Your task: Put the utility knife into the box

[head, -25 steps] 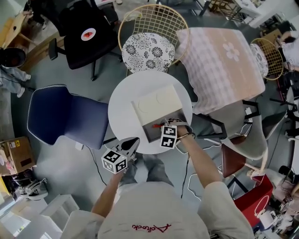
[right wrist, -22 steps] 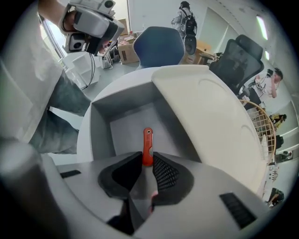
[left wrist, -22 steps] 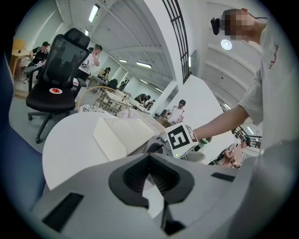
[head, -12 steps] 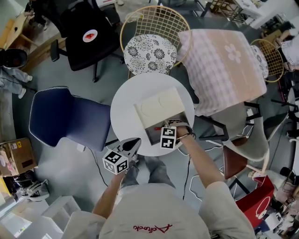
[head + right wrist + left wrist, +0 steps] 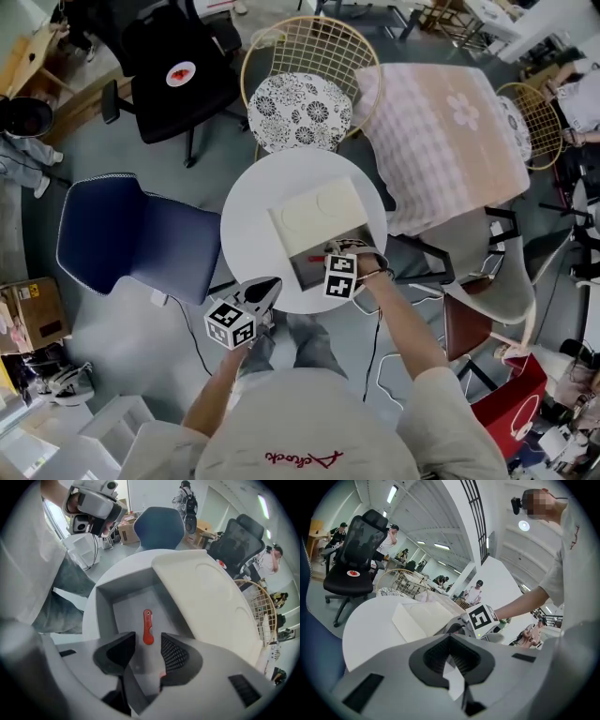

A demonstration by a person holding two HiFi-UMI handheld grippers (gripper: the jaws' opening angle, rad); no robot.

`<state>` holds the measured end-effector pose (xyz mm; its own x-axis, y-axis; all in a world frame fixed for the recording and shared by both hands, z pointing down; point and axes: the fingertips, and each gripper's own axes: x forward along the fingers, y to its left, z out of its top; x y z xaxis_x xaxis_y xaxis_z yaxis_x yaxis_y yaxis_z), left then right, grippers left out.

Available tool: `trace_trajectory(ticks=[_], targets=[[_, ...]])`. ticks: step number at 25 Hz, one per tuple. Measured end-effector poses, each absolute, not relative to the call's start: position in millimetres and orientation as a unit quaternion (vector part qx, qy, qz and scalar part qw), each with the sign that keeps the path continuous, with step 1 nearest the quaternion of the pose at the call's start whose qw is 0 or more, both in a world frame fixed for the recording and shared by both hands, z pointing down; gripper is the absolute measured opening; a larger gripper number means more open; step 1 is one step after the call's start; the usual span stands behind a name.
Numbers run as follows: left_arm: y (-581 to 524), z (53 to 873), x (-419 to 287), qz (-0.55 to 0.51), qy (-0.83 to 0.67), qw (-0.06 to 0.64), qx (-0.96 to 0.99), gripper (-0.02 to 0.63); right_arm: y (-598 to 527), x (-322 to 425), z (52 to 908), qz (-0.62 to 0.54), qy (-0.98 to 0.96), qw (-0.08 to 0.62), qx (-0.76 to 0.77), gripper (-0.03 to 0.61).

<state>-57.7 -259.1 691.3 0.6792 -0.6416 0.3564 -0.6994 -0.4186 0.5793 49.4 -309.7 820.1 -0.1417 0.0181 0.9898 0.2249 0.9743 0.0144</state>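
My right gripper [image 5: 148, 644] has just been opening and now stands wide with nothing gripped, the knife [image 5: 147, 623] lying flat in the box [image 5: 105, 603] at the frame's middle, so I should lift straight up without brushing it, my left gripper [image 5: 451, 656] closed, empty.
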Motion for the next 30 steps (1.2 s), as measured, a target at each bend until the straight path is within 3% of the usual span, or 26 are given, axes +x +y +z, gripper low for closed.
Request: trace_trajectory(ticks=[8, 12, 20, 30], targets=[[-259, 680, -60, 0.034, -0.388, 0.355, 0.85, 0.011, -311, 53, 803, -0.102, -0.75, 0.65, -0.058, 0.175], [-261, 672, -58, 0.032, -0.371, 0.344, 0.862, 0.011, -319, 51, 791, -0.113, -0.76, 0.64, -0.007, 0.094], [-261, 648, -58, 0.031, -0.338, 0.319, 0.885, 0.011, -310, 55, 763, -0.121, -0.762, 0.632, 0.08, 0.02], [-261, 588, -54, 0.016, -0.297, 0.243, 0.923, 0.011, -285, 56, 706, -0.133, -0.753, 0.618, 0.184, 0.017]])
